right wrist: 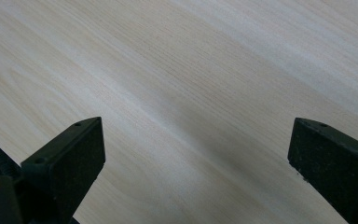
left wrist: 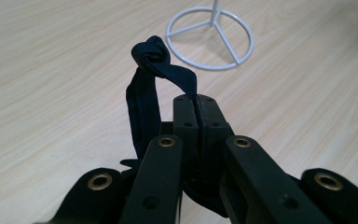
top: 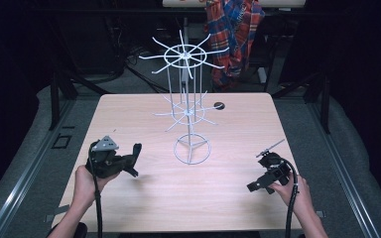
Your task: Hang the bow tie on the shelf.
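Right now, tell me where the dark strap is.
The dark strap is pinched in the left tongs, looping up beside them, over the wooden table on its left side, short of the white wire rack's ring base.

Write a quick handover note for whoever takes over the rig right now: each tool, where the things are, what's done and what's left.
Left tool: shut on a dark knotted band, held above the wooden table at its left side.
Right tool: open, holding nothing, low over the table's right side.
White wire rack: upright at the table's middle; its ring base lies just ahead of the left tool. All hooks look bare.
Done: band picked up.
Left, probably: carry the band to the rack and hang it on a hook. The right tool is free to steady the rack.
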Available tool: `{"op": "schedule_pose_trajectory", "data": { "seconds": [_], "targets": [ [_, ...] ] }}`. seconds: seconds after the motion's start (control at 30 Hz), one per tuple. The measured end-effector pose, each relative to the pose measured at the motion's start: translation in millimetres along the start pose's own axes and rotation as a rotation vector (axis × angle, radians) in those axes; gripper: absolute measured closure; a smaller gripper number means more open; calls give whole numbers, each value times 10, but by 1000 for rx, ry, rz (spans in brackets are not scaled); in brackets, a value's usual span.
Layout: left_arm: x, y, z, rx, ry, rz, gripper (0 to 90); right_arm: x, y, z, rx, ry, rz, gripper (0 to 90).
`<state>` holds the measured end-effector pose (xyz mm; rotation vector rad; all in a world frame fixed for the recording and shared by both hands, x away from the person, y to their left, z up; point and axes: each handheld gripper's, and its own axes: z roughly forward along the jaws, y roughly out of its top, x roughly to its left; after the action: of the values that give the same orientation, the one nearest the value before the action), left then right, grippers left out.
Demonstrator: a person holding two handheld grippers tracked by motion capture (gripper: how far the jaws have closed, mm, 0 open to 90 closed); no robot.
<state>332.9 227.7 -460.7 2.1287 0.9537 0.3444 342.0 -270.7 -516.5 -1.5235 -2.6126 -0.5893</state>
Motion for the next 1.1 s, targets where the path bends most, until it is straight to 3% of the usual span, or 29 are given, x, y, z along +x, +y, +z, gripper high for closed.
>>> {"op": "schedule_pose_trajectory", "data": {
  "seconds": [0.1, 0.8, 0.87, 0.9, 1.03, 1.1],
  "targets": [
    [23, 46, 2, -16, -1, -9, 883, -19, 14, -21, 38, -11, -33, 37],
    [197, 351, 104, -102, 7, -37, 882, -21, 14, -3, 39, 0, -29, 39],
    [215, 399, 124, -122, 4, -48, 882, -22, 10, -4, 36, 1, -26, 39],
    [221, 416, 127, -124, 2, -47, 883, -7, -3, 15, 8, 1, -2, 39],
    [234, 474, 147, -142, -4, -52, 882, -34, 9, -4, 50, -12, -32, 39],
    [239, 496, 156, -149, -4, -52, 882, -31, 4, 6, 39, 3, -21, 39]
  ]
}}
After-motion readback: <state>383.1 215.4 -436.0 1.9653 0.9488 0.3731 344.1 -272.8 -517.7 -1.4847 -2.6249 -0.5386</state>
